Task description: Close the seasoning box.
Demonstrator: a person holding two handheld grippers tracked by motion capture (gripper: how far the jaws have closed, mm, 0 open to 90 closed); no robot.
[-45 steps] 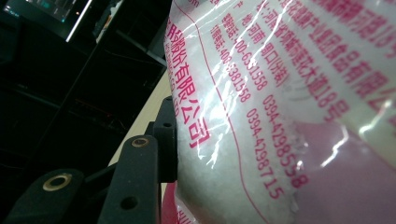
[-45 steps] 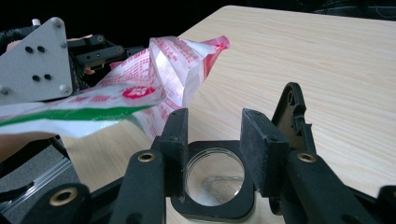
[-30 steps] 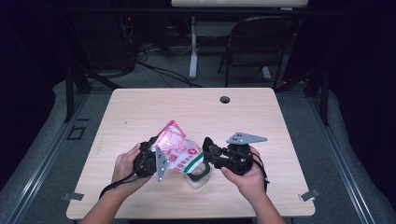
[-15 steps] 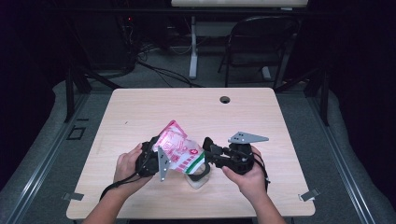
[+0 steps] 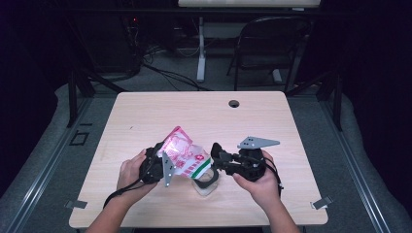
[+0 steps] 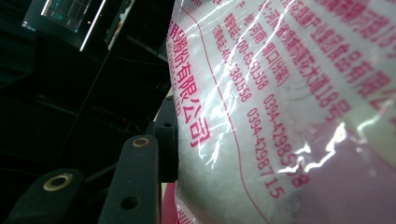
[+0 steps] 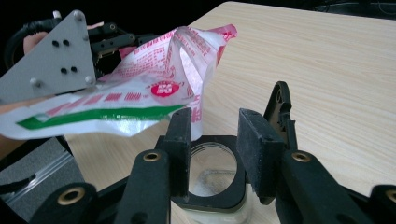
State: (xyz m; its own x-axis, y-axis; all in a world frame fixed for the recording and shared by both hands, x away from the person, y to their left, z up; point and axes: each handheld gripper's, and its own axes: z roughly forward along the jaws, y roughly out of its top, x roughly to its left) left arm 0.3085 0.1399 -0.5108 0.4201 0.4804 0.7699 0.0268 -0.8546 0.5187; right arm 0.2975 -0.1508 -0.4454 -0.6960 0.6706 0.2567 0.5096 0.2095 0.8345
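A pink and white plastic bag [image 5: 183, 154] of white powder is held above the table's near middle, and my left gripper [image 5: 163, 154] is shut on it. One left finger [image 6: 166, 135] presses into the bag [image 6: 280, 116]. The bag's green-striped mouth [image 7: 102, 116] droops over a clear jar [image 5: 205, 180] with a black rim, which stands on the wooden table [image 5: 194, 111]. My right gripper [image 5: 216, 155] hovers just above the jar [image 7: 212, 184]. The right gripper [image 7: 215, 135] has been closing a little, with nothing between the pads; the bag's edge hangs beside its left pad.
A round cable hole [image 5: 234, 103] sits near the table's far edge. A folding chair [image 5: 272, 43] and floor cables [image 5: 160, 73] lie beyond the table. The person's hands and forearms come in over the near edge.
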